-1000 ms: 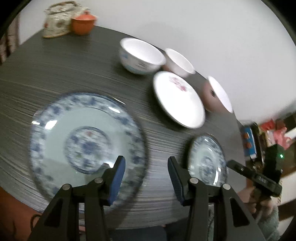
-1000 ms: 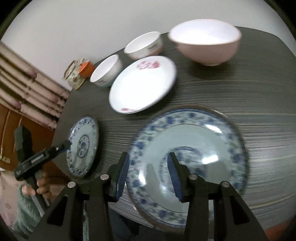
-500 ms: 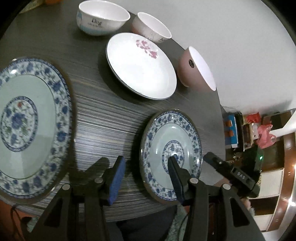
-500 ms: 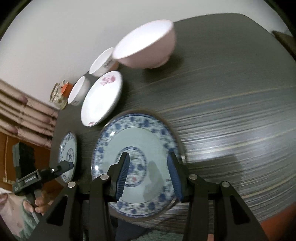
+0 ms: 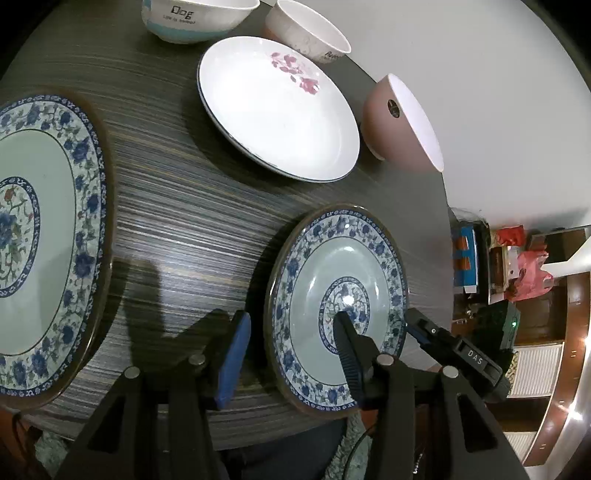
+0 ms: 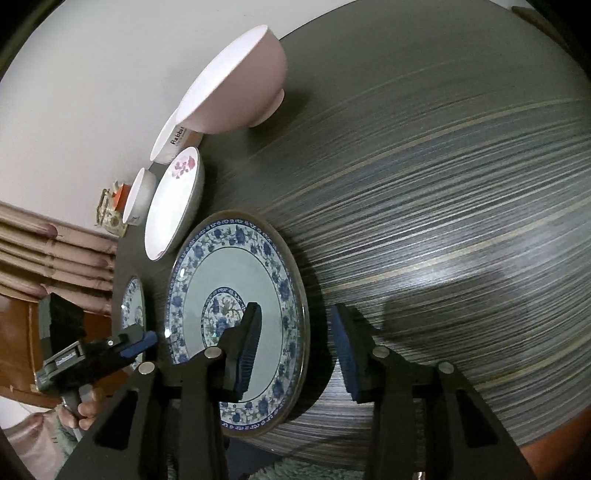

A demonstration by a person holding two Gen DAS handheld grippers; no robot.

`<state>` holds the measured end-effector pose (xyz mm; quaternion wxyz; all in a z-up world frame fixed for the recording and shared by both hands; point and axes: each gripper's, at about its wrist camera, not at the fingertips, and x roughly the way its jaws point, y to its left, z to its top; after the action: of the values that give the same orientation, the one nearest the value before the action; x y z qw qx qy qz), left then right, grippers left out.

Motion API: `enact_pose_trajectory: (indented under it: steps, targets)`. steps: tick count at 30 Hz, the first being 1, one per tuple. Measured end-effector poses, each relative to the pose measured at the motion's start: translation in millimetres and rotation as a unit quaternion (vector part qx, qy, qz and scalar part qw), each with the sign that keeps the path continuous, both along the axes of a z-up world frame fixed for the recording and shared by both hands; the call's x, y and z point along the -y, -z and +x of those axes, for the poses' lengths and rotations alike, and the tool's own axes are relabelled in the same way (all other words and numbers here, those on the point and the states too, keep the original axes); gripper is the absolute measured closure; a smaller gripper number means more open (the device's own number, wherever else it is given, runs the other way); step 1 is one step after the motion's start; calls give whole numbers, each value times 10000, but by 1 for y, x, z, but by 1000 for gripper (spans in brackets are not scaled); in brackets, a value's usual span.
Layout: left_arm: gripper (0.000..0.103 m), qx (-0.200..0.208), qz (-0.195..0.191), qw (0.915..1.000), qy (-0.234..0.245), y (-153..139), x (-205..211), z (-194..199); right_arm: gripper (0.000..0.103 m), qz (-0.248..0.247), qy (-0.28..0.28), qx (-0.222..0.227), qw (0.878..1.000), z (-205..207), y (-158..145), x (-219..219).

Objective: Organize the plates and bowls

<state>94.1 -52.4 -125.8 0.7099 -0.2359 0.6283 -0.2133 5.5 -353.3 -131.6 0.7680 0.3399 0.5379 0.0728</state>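
Observation:
My left gripper (image 5: 291,339) is open, its jaws either side of the left rim of a small blue-patterned plate (image 5: 340,266) at the table's near edge. A large blue-patterned plate (image 5: 44,236) lies to the left. Behind stand a white plate with pink flowers (image 5: 273,114), a pink bowl (image 5: 395,118), a white bowl marked "Dog" (image 5: 192,18) and a small white bowl (image 5: 306,33). My right gripper (image 6: 295,332) is open astride the right rim of the large plate (image 6: 229,280). The left gripper (image 6: 136,341) shows there by the small plate (image 6: 133,306).
The dark striped round table (image 6: 443,184) stretches wide to the right in the right wrist view. A teapot and orange cup (image 6: 114,206) sit at the far edge by the wall. Curtains (image 6: 44,251) hang at left. Shelves with clutter (image 5: 509,266) lie beyond the table.
Both grippers have swung across the table: the left from the large plate over to the small plate, the right toward the large plate's right rim. The dishes have not moved.

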Motion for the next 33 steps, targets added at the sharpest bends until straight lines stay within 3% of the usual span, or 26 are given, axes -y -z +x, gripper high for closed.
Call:
enact_pose_trajectory:
  steps: [6,10,17,19,27,33]
  targets:
    - [57,-19,96,9999,58,6,5,4,76,134,-31,-34,9999,2,7,-2]
    - [69,-95,137,9998,99,12,9,6,79,165,-63,-19,9998,4,8,-5]
    - [73,-141,226,9996,114,19,15,9,81,176,-80,-39,9998,6,11,-5]
    - [79,-157,172,9997,111,21,15,9,81,156,-134,-26,9998,7,12,-7]
    - [86,-67,302,9993,186,22,17,8,90,11,-176,-11,9998,9,11,-7]
    - [87,12,373,9991,214,20,15,5,90,-152,-233,16,9996,7,8,-11]
